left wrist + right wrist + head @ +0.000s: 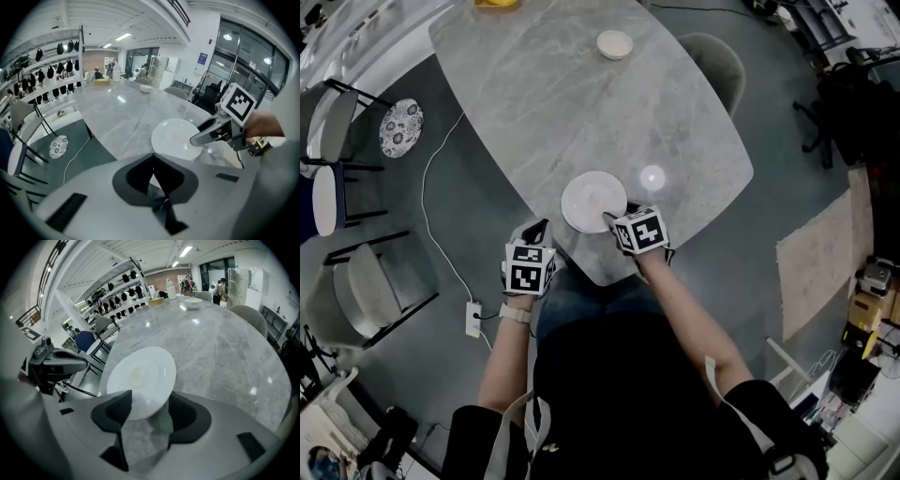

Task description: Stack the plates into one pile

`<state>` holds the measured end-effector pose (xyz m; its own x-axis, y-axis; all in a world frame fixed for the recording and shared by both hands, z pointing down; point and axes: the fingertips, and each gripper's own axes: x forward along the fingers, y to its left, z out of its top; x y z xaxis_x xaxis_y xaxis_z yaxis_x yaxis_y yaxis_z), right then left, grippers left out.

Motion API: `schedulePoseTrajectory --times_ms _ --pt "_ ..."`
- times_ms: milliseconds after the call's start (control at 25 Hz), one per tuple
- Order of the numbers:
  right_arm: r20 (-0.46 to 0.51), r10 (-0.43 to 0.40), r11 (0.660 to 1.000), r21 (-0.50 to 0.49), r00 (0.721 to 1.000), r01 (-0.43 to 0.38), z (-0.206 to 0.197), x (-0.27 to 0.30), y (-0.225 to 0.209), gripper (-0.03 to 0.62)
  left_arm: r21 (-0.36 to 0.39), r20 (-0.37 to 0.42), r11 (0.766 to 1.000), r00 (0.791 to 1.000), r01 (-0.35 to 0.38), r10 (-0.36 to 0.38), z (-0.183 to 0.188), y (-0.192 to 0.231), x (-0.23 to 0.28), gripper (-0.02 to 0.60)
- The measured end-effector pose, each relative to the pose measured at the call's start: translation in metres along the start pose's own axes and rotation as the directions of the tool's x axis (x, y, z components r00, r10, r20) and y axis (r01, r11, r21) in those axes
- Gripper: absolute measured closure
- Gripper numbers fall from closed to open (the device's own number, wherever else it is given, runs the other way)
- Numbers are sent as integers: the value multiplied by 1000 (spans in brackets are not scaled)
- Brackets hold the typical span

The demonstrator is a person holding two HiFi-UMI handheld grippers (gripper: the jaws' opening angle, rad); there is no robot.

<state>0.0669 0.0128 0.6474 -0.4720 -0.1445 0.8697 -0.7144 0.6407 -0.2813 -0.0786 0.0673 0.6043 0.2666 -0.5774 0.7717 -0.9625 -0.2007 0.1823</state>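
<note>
R gripper [149, 404] jaws are held apart, with the white plate [140, 376] rim lying between them, unclamped. L gripper [153, 173] jaws are closed together, empty. Dish [615, 44], well beyond both jaws, is prob. yet to be stacked.

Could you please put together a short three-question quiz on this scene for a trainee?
1. True or false: the left gripper has its jaws spread wide apart.
2. What lies between the open jaws of the right gripper? A) nothing B) the near rim of the white plate C) a cup
3. Fill in: the white plate rests on the marble ____, close to its near edge.

Key: 1 false, its jaws are together; 2 B; 3 table.
</note>
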Motion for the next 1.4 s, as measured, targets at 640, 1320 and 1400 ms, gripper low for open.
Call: schedulePoseTrajectory --times_ms 640,1320,1400 --pt "-29 -196 968 -163 980 189 5 -3 2 313 30 -7 999 1000 29 -29 -4 39 -21 572" --pt "252 -50 978 -184 967 98 88 -50 82 452 8 107 999 993 -44 43 31 60 -78 574" --pt "285 -24 976 -201 958 84 100 -58 99 497 4 131 999 990 -54 53 36 63 -90 574"
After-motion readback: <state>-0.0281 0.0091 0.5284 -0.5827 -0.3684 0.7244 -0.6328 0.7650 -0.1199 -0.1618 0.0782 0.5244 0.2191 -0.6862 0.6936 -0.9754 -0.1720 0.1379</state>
